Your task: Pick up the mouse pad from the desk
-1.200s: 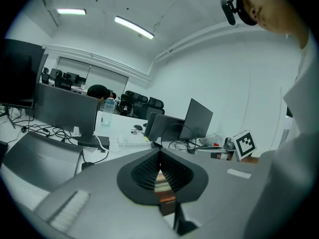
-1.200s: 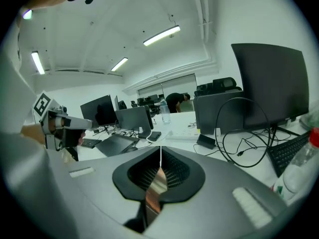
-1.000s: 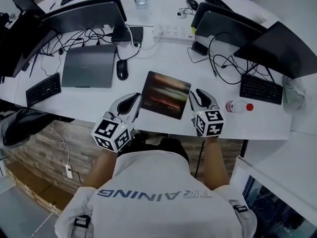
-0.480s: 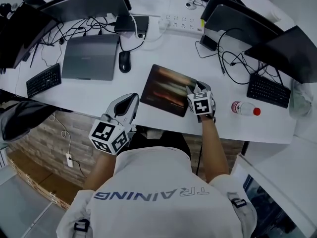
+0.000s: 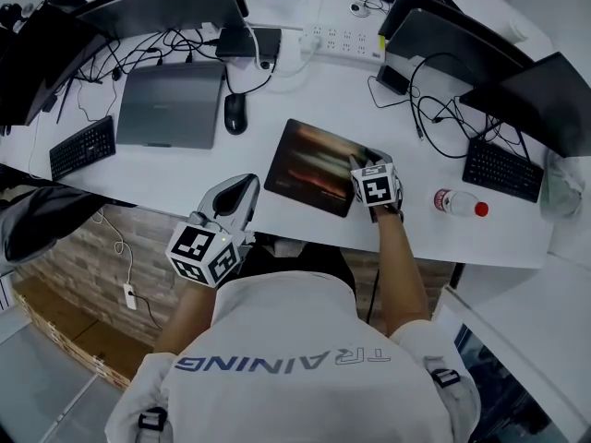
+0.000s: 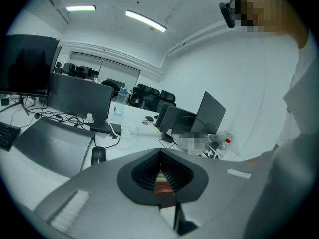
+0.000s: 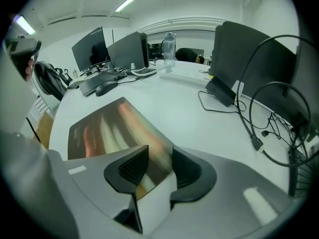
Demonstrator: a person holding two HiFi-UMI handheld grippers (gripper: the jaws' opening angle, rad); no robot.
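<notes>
now the mouse pad lies flat on the white worktop, close to its front edge. a black computer mouse sits beyond the pad's far left corner, and a water bottle lies on its side off to the right. the right hand-held gripper points steeply down at the pad's right edge. its jaws are fairly wide and closing, with the pad's edge between them and neither pad pressing on it. the left hand-held gripper hangs at the worktop's front edge, left of the pad and apart from it, its jaw tips together on nothing.
</notes>
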